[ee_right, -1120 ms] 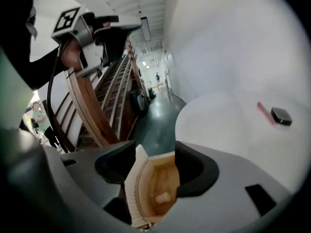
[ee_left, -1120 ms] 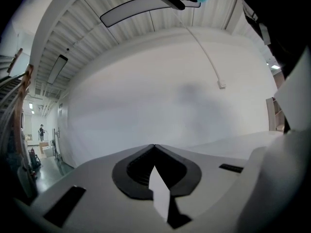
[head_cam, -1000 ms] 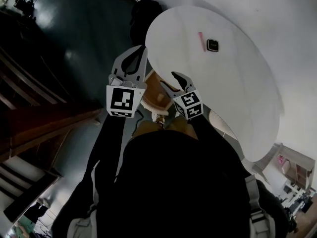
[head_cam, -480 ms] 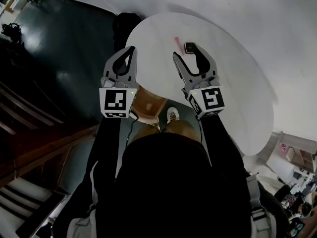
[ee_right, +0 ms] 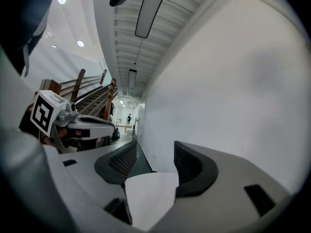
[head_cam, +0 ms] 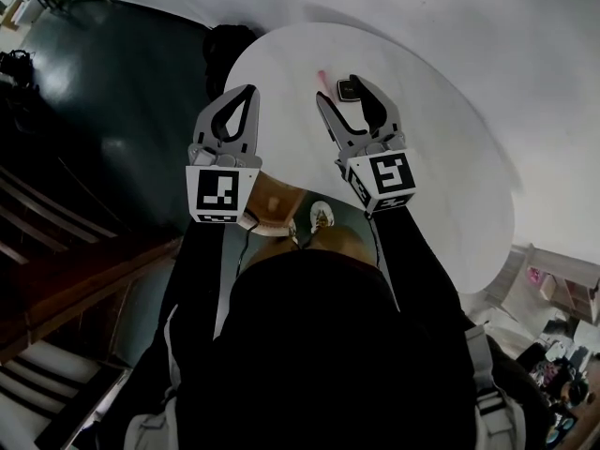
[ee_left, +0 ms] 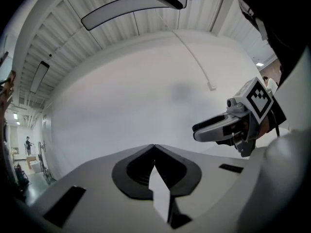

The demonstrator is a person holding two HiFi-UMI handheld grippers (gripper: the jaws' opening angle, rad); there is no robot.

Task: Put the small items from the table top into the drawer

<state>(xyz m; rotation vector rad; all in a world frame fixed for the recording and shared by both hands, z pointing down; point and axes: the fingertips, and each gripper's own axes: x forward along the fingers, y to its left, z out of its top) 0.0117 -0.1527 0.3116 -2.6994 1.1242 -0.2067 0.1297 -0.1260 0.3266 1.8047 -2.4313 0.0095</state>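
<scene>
Left tongs (head_cam: 247,92) pressed together, empty, over worktop (head_cam: 441,157) near edge. Right tongs (head_cam: 342,92) spread, empty, further in; small dark item (head_cam: 350,88), possibly a case, and pink stick (head_cam: 322,76) by tips.

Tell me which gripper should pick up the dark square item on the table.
Right: the right gripper is open, its jaws framing the dark square item in the head view; the left gripper is shut, off to the side.

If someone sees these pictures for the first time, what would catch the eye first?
The left hand-held gripper, shut, and the right hand-held gripper, open, are both held empty over the round white table, in the middle of the head view. On the table top by their tips lie a small pink item and a dark square item, close together.
</scene>
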